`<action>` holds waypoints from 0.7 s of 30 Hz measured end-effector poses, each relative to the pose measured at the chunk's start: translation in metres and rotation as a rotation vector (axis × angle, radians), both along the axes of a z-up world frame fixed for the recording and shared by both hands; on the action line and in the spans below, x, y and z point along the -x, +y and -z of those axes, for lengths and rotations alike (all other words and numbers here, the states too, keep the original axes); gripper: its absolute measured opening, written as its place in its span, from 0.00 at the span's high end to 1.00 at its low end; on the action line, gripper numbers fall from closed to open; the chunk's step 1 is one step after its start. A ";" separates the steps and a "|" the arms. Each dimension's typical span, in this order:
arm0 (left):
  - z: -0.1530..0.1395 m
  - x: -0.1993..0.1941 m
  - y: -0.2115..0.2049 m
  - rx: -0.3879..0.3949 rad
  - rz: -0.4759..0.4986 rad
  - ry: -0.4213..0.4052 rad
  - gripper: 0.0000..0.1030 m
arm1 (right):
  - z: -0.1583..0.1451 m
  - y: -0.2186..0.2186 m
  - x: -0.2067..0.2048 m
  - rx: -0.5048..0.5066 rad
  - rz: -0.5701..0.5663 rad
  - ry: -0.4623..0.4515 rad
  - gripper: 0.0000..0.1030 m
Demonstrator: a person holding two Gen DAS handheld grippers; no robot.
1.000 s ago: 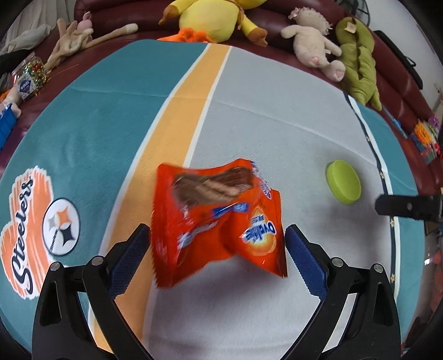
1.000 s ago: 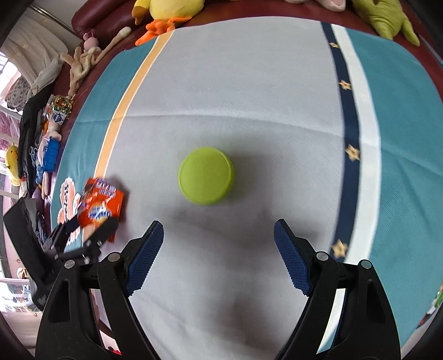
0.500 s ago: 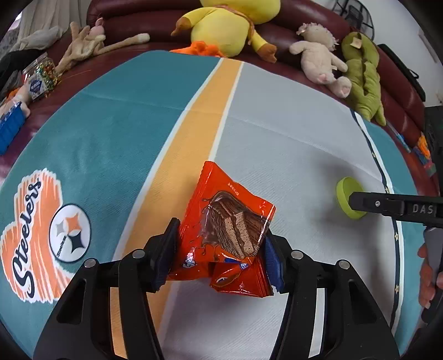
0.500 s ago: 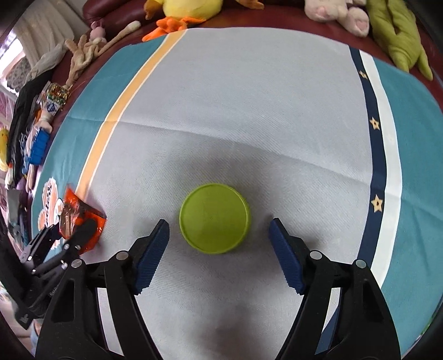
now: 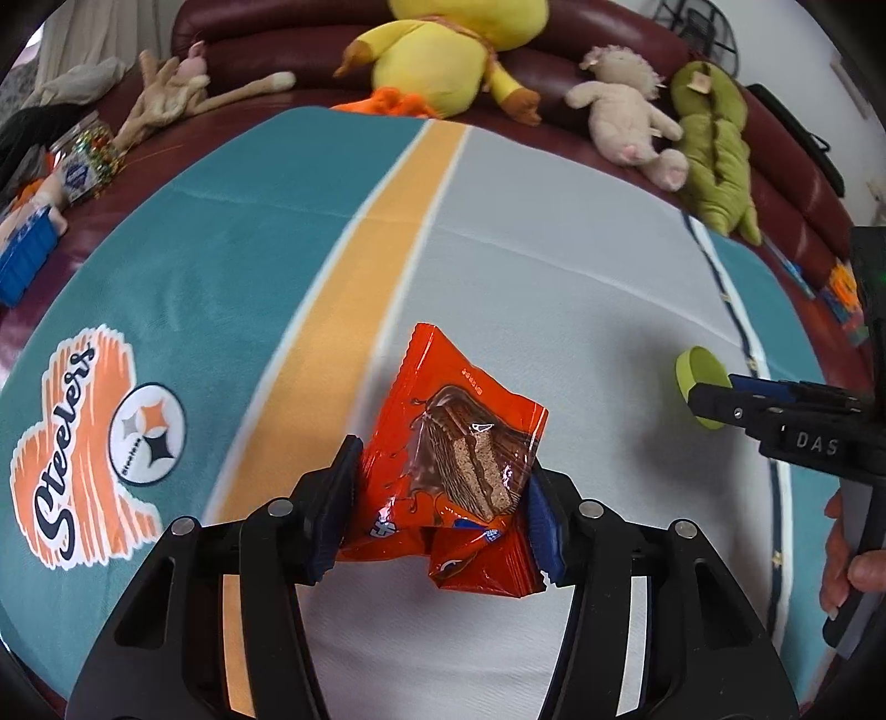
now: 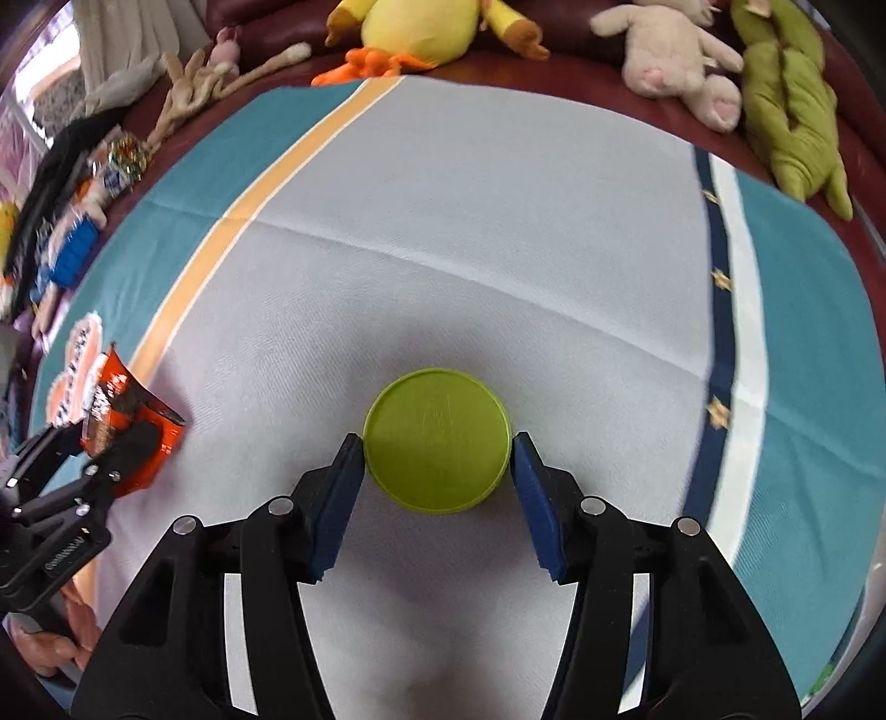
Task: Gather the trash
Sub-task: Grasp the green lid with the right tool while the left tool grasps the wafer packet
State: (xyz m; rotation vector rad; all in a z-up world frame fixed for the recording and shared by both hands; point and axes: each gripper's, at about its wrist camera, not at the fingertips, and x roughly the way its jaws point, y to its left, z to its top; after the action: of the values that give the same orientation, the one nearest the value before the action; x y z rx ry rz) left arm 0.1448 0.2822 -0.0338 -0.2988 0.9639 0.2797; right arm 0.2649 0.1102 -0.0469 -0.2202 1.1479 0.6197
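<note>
My left gripper [image 5: 440, 487] is shut on an orange snack wrapper [image 5: 454, 459] with a chocolate wafer picture and holds it above the blanket. The wrapper also shows in the right wrist view [image 6: 124, 426], held by the left gripper [image 6: 105, 448]. A round lime-green lid [image 6: 437, 440] lies flat on the grey part of the blanket. My right gripper [image 6: 437, 476] has its blue pads on either side of the lid, touching its rim. The lid [image 5: 700, 382] and right gripper [image 5: 720, 399] show at the right in the left wrist view.
The teal, orange and grey Steelers blanket [image 5: 138, 310] covers a dark red sofa. Plush toys line the back: a yellow duck [image 5: 443, 50], a beige animal [image 5: 631, 111], a green one [image 5: 714, 138]. A glitter jar [image 5: 88, 155] and blue item [image 5: 25, 260] lie at the left edge.
My left gripper has closed on the wrapper and lifted it. My right gripper has moved forward over the green lid and closed its pads onto the rim.
</note>
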 end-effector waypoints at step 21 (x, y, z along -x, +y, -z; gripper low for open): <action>-0.031 -0.039 -0.236 -0.002 0.387 -0.049 0.46 | -0.049 -0.256 0.033 -0.209 0.304 0.051 0.49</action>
State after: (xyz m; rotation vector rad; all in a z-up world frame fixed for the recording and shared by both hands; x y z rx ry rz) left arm 0.1842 0.0459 -0.0031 -0.1117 0.9519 -0.0799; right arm 0.2318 -0.1455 0.0019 0.1476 1.1285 0.4718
